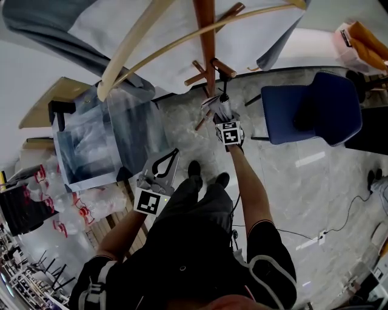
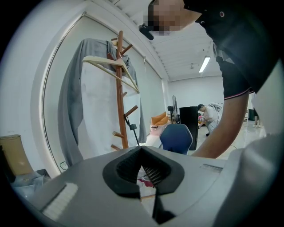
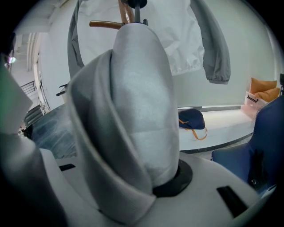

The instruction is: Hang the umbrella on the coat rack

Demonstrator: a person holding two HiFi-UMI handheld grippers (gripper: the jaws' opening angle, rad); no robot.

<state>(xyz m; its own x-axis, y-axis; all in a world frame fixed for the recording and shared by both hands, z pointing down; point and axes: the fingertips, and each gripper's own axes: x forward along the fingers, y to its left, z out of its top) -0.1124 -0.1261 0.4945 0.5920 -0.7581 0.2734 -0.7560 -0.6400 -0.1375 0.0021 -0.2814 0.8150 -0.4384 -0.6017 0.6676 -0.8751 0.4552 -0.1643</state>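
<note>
R tool (image 3: 167,182) w/ umbrella (image 3: 142,97) betw. jaws

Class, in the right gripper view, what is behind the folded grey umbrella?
Above the umbrella show the coat rack's pole, one peg and a hanging white-and-grey jacket. The umbrella covers the rest of the rack.

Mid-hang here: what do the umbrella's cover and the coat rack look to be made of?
The umbrella: grey fabric, matte, judging by its soft folds and creases; probably a synthetic cloth. The coat rack: wood, by its warm reddish-brown colour, with a slight sheen that suggests varnish, though painted metal cannot be ruled out.
</note>
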